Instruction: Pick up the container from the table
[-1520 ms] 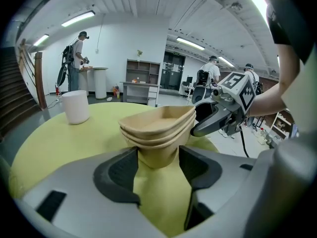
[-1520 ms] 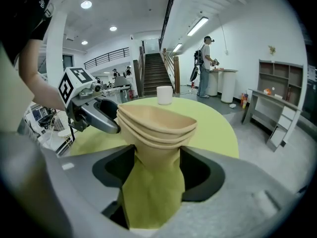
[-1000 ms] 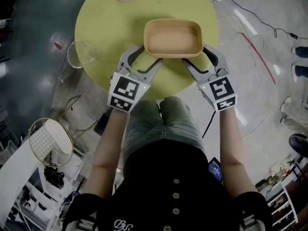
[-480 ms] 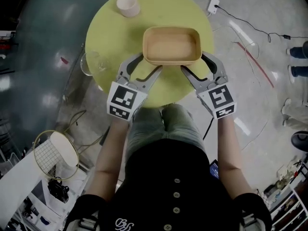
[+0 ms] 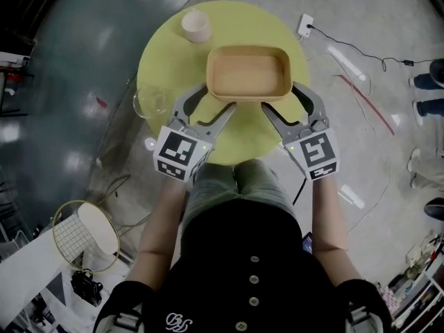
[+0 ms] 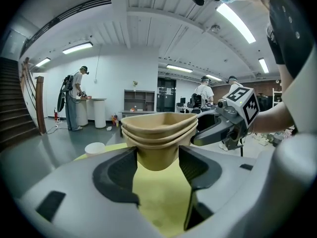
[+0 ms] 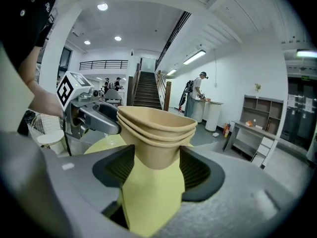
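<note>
My left gripper [image 5: 211, 103] and my right gripper [image 5: 284, 101] each grasp one near corner of the container [image 5: 248, 71]. Compared with a second ago, both are higher and the container is now above the yellow bench [image 5: 173, 54], so I judge the pick-up almost done. The container is empty. The white cup [image 5: 196, 25] at far left and the glass bowl [image 5: 149, 103] at left look empty too.

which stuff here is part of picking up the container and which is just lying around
In the job: tan container, left gripper and right gripper shut on its near corners, yellow table.

Just lying about: white cup, clear glass vessel, wire basket on floor, power socket.
</note>
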A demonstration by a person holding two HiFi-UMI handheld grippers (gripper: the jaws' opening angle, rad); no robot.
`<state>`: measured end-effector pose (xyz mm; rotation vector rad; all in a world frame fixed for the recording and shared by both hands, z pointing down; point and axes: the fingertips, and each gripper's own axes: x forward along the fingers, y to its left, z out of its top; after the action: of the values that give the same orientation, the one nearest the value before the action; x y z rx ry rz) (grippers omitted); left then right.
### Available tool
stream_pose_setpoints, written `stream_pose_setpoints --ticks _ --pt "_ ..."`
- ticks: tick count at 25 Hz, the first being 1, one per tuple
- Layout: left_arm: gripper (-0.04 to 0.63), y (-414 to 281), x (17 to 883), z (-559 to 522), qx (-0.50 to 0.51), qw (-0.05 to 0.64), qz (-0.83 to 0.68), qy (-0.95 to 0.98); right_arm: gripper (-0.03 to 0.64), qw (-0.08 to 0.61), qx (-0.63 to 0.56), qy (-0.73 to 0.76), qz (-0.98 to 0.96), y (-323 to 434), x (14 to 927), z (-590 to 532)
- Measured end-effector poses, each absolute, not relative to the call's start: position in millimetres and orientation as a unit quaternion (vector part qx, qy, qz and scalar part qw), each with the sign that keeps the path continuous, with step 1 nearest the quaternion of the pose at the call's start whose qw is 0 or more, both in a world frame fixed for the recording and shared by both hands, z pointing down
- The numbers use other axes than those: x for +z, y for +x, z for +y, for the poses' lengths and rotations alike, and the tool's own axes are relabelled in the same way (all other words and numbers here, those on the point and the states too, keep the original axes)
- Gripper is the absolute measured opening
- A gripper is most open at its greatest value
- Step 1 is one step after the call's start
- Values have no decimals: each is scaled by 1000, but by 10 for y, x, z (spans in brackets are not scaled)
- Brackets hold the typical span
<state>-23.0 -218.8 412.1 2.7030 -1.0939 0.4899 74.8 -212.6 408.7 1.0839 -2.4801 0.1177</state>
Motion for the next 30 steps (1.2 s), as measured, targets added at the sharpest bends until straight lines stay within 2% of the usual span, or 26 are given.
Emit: stream_pose_setpoints --ticks 30 --pt "258 -558 3521 -2152 134 32 -378 916 276 180 0 389 -903 450 3460 -2096"
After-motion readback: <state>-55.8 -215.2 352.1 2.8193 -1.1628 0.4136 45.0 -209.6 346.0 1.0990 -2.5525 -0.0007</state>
